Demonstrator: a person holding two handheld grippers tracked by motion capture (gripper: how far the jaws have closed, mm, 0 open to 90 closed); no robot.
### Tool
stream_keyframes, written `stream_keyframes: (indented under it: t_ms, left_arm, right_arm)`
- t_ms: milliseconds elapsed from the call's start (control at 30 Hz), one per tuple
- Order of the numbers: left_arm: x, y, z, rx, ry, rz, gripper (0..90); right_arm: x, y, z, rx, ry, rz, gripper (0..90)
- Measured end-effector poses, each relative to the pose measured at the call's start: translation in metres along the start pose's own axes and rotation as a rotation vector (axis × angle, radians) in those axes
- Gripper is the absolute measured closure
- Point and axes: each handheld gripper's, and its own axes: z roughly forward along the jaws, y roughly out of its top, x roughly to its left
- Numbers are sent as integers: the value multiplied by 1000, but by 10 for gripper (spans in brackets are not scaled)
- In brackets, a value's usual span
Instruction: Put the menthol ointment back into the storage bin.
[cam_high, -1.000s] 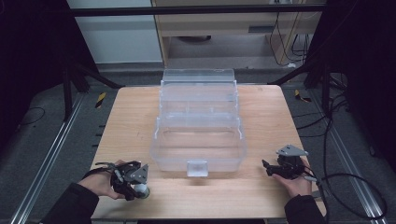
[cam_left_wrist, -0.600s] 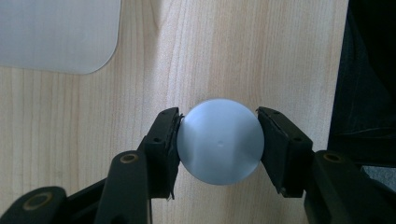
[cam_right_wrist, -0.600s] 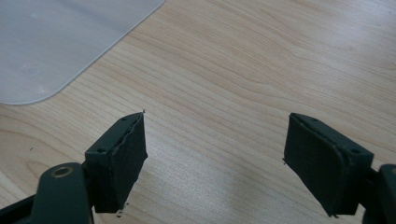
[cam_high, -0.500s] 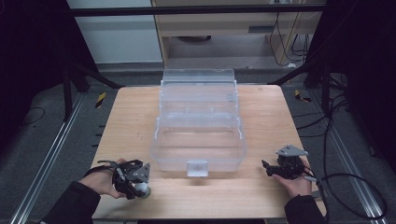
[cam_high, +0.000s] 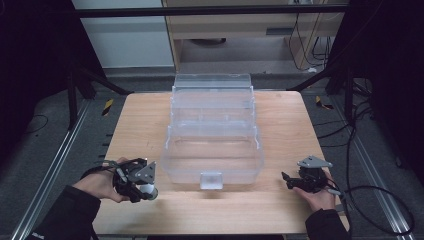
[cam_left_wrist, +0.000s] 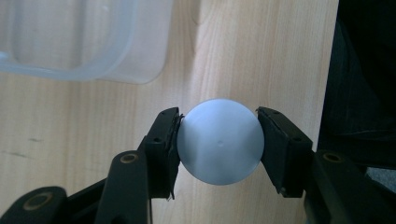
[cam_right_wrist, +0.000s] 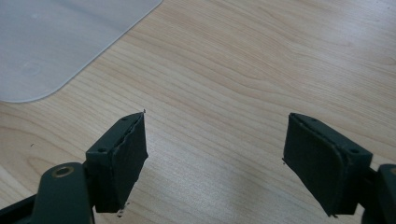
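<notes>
Worktop (cam_high: 150, 120): wooden; clear bin (cam_high: 212, 150) mid-front, open.
Left gripper (cam_left_wrist: 219, 140): my fingers clamp the white ball (cam_left_wrist: 219, 147), ready for binning.
Right gripper (cam_right_wrist: 215, 154): fingers apart, idle.

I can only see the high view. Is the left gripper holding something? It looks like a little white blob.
Observer: Yes. In the left gripper view, the left gripper has its jaws shut on a pale ball.
Operator: Is the right one holding a ball too?
Observer: No. In the right gripper view, the right gripper has its jaws wide apart, with bare wooden table between them.
Operator: Is the ball squashed?
Observer: It looks round, pressed between both pads.
</notes>
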Motion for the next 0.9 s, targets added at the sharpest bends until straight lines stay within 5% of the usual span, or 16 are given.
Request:
stream_keyframes:
  t_ms: [400,900]
  left_arm:
    - [12,11,-35,-37,47,5,503]
    - [45,31,-61,-70,73,-7,504]
  right_arm:
    - [0,0,1,3,0,-2,214]
    - [1,0,0,1,18,6,217]
